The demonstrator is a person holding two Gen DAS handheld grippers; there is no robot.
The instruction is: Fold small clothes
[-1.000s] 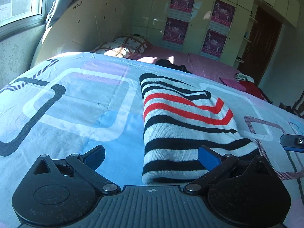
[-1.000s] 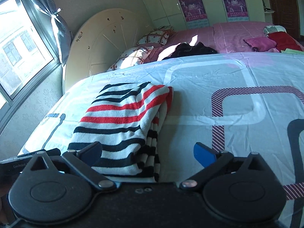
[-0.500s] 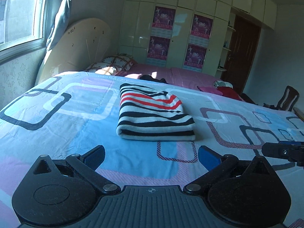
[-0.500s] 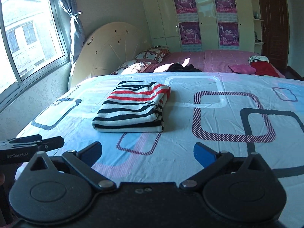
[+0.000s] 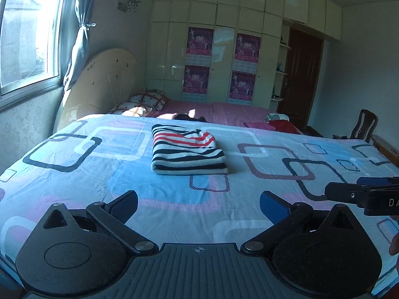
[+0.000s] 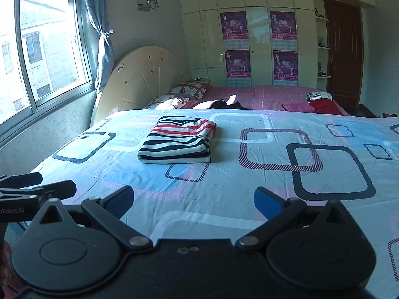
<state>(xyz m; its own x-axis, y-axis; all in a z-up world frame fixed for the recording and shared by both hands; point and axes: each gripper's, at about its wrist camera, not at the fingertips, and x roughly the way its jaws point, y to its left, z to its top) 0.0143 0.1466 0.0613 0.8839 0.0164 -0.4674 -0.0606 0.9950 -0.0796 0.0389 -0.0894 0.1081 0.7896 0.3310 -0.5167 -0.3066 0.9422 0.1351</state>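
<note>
A folded sweater (image 5: 187, 153) (image 6: 178, 140) with black, white and red stripes lies flat on the patterned bedsheet (image 5: 74, 174) (image 6: 249, 199). My left gripper (image 5: 198, 205) hangs well in front of it, open and empty. The right gripper (image 6: 194, 200) also stands open with nothing between its blue pads, far back from the sweater. The right gripper shows at the right edge of the left wrist view (image 5: 361, 194), and the left gripper at the left edge of the right wrist view (image 6: 32, 186).
Beyond the sheet lie a pink bed (image 6: 261, 94), pillows (image 6: 179, 93), a dark garment (image 6: 224, 104) and red and pink clothes (image 6: 321, 103). A window (image 6: 45, 57) and headboard (image 6: 139, 74) are on the left, a wardrobe (image 6: 259, 37) and door (image 6: 344, 57) at the back.
Both grippers have pulled back and up from the folded sweater, which now looks small and far off. The sweater stays where it lay. Both grippers stay open.
</note>
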